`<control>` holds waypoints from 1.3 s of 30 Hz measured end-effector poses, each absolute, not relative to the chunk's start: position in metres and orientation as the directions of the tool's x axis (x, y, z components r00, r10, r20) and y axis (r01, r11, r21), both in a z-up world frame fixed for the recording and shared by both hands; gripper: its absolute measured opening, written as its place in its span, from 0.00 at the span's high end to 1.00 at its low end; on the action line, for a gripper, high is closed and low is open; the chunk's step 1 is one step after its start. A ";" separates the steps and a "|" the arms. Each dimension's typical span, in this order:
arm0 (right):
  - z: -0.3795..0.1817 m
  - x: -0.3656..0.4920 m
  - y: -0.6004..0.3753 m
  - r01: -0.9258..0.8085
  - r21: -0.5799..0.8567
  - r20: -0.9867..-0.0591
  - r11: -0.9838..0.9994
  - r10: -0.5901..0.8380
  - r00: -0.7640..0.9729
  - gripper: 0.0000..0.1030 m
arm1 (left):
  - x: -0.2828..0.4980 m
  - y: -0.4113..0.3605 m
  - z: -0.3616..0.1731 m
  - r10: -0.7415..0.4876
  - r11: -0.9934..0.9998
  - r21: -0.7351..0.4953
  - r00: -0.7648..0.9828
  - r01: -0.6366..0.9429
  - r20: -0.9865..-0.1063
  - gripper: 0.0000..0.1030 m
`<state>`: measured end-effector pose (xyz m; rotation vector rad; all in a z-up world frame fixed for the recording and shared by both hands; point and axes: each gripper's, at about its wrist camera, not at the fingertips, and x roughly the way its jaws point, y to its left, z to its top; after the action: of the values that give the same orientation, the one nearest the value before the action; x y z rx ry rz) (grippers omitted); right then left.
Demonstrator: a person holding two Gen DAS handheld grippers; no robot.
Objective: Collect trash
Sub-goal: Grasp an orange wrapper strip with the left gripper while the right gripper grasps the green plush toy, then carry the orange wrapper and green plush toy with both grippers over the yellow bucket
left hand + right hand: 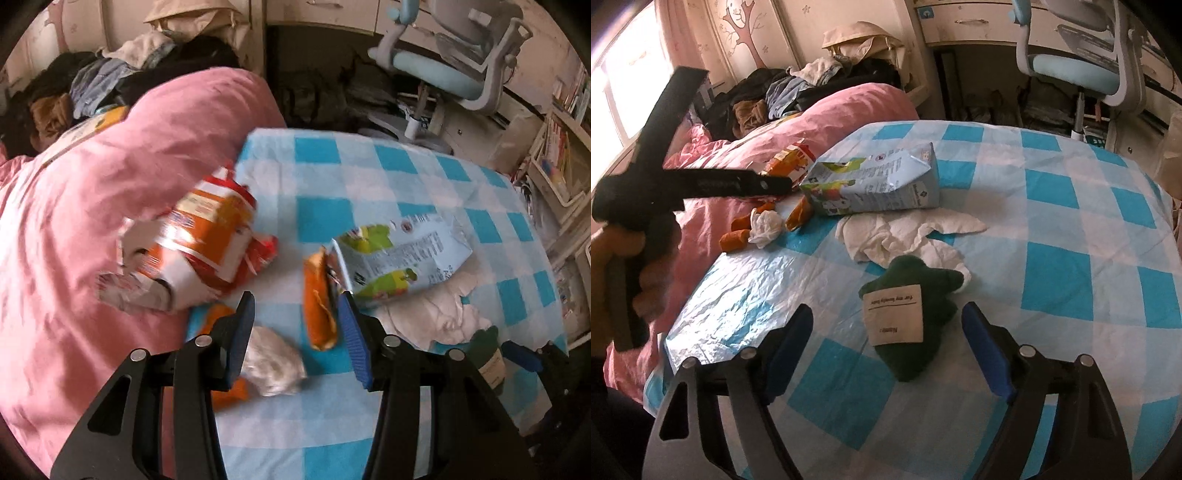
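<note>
The left gripper point(297, 325) hung wide open and empty over the orange wrapper point(319, 306) on the checked sheet point(480, 206); the right gripper point(886, 332), equally agape, framed the green pouch point(908, 314) (untouched); squaring jaws across the wrapper's narrow width looked wisest.

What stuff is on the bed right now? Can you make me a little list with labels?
surface: blue checked sheet, pink duvet beside it
carton: light blue carton lying on its side
tissues: flat white tissue by the carton; crumpled tissue ball farther left
wrappers: orange snack bag; orange wrapper
green thing: green pouch with a paper label
left gripper: open, over the orange wrapper
right gripper: open, around the green pouch, no contact visible
</note>
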<state>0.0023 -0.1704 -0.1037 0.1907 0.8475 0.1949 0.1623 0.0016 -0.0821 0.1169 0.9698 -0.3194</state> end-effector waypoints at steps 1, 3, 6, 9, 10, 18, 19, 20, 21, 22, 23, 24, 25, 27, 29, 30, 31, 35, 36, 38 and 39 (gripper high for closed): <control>-0.104 0.004 -0.170 -0.095 0.245 -0.724 0.965 0.247 0.644 0.27 | 0.164 0.004 -0.081 -0.219 0.949 -0.055 0.523 0.311 -0.824 0.55; -0.105 0.005 -0.171 -0.094 0.249 -0.728 0.964 0.251 0.638 0.31 | 0.167 0.004 -0.087 -0.216 0.950 -0.058 0.507 0.308 -0.834 0.55; -0.107 0.007 -0.171 -0.089 0.253 -0.736 0.963 0.251 0.629 0.39 | 0.166 -0.011 -0.099 -0.176 0.939 0.007 0.499 0.344 -0.848 0.55; -0.108 0.007 -0.170 -0.091 0.256 -0.738 0.962 0.255 0.625 0.43 | 0.166 -0.019 -0.106 -0.160 0.933 0.032 0.496 0.357 -0.853 0.55; -0.108 0.007 -0.170 -0.091 0.257 -0.738 0.962 0.256 0.624 0.43 | 0.167 -0.021 -0.108 -0.157 0.934 0.034 0.495 0.354 -0.854 0.55; -0.110 0.010 -0.169 -0.093 0.254 -0.748 0.963 0.256 0.612 0.50 | 0.174 -0.029 -0.117 -0.178 0.931 0.013 0.486 0.364 -0.856 0.55; -0.110 0.009 -0.168 -0.094 0.252 -0.748 0.963 0.256 0.612 0.52 | 0.175 -0.032 -0.119 -0.176 0.930 0.018 0.485 0.368 -0.857 0.55; -0.110 0.009 -0.168 -0.097 0.250 -0.749 0.963 0.256 0.611 0.52 | 0.176 -0.034 -0.121 -0.173 0.928 0.022 0.484 0.371 -0.858 0.57; -0.110 0.009 -0.167 -0.099 0.248 -0.750 0.964 0.255 0.610 0.55 | 0.175 -0.036 -0.121 -0.177 0.928 0.021 0.489 0.373 -0.854 0.67; -0.110 0.009 -0.166 -0.103 0.245 -0.750 0.964 0.255 0.610 0.56 | 0.176 -0.038 -0.122 -0.180 0.926 0.017 0.480 0.378 -0.858 0.79; -0.110 0.009 -0.165 -0.106 0.242 -0.750 0.965 0.255 0.610 0.57 | 0.176 -0.040 -0.121 -0.177 0.924 0.022 0.478 0.382 -0.860 0.83; -0.110 0.009 -0.165 -0.108 0.240 -0.750 0.965 0.255 0.611 0.58 | 0.175 -0.040 -0.120 -0.185 0.921 0.020 0.482 0.390 -0.856 0.84; -0.109 0.008 -0.165 -0.111 0.236 -0.748 0.965 0.254 0.613 0.59 | 0.174 -0.041 -0.118 -0.192 0.917 0.018 0.481 0.398 -0.856 0.84; -0.108 0.006 -0.164 -0.113 0.233 -0.744 0.966 0.252 0.619 0.59 | 0.170 -0.040 -0.110 -0.205 0.912 0.016 0.489 0.410 -0.848 0.85; -0.108 0.004 -0.164 -0.114 0.239 -0.739 0.964 0.257 0.622 0.59 | 0.166 -0.038 -0.102 -0.216 0.913 0.008 0.501 0.407 -0.838 0.85; -0.108 0.003 -0.163 -0.116 0.241 -0.739 0.964 0.260 0.622 0.59 | 0.164 -0.036 -0.099 -0.221 0.914 0.003 0.505 0.406 -0.835 0.85; -0.106 0.001 -0.163 -0.121 0.243 -0.737 0.962 0.264 0.622 0.59 | 0.160 -0.034 -0.094 -0.227 0.915 -0.002 0.511 0.403 -0.829 0.85; -0.095 -0.008 -0.160 -0.137 0.243 -0.716 0.960 0.273 0.643 0.59 | 0.139 -0.028 -0.076 -0.239 0.917 -0.006 0.536 0.399 -0.809 0.85; -0.093 -0.010 -0.160 -0.138 0.244 -0.711 0.960 0.274 0.648 0.59 | 0.133 -0.027 -0.071 -0.244 0.917 -0.007 0.545 0.400 -0.802 0.85; -0.086 -0.015 -0.159 -0.144 0.244 -0.701 0.959 0.277 0.657 0.59 | 0.122 -0.026 -0.061 -0.256 0.917 -0.015 0.559 0.399 -0.789 0.85; -0.084 -0.017 -0.158 -0.147 0.242 -0.697 0.959 0.278 0.662 0.59 | 0.113 -0.024 -0.055 -0.269 0.918 -0.028 0.568 0.396 -0.778 0.85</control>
<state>-0.0165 -0.1576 -0.0836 0.1707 0.8140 0.2414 0.1129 -0.0238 -0.0546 0.1558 0.8847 -0.3919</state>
